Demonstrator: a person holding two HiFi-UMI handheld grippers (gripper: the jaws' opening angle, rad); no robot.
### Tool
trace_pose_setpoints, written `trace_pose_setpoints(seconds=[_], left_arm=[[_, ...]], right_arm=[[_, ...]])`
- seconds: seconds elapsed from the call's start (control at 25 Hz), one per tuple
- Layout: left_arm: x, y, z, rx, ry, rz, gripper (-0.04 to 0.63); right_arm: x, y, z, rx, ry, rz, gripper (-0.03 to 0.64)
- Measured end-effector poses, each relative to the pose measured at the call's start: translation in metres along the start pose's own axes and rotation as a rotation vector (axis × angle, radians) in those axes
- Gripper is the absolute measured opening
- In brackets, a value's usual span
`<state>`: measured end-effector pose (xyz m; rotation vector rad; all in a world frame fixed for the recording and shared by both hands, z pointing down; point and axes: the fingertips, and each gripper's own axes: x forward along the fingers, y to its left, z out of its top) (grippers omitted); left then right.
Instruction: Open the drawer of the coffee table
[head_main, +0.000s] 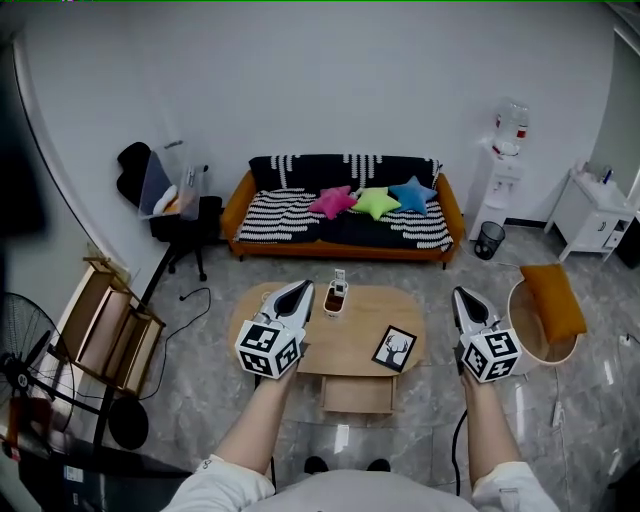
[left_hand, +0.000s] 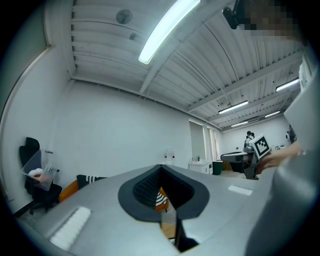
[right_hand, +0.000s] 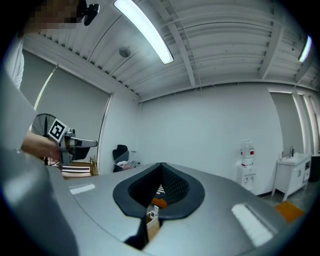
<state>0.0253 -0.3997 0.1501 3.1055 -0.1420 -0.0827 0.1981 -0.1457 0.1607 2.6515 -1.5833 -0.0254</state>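
Pale wood, the oval coffee table (head_main: 352, 336) sits at the lower centre of the head view. Its shallow drawer (head_main: 357, 393) juts out open from the table's lower edge, toward the person. The left gripper (head_main: 300, 291) and right gripper (head_main: 461, 296) hover level at either side, each with its jaws closed together on nothing.
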Motion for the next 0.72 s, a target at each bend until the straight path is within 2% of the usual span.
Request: trace_pose_setpoints(seconds=[0.72], left_arm=[[-0.006, -0.017, -0.003, 0.004, -0.001, 0.009, -0.002]], right_arm=[[-0.022, -0.007, 0.008, -0.033, -0.013, -0.002, 0.003]])
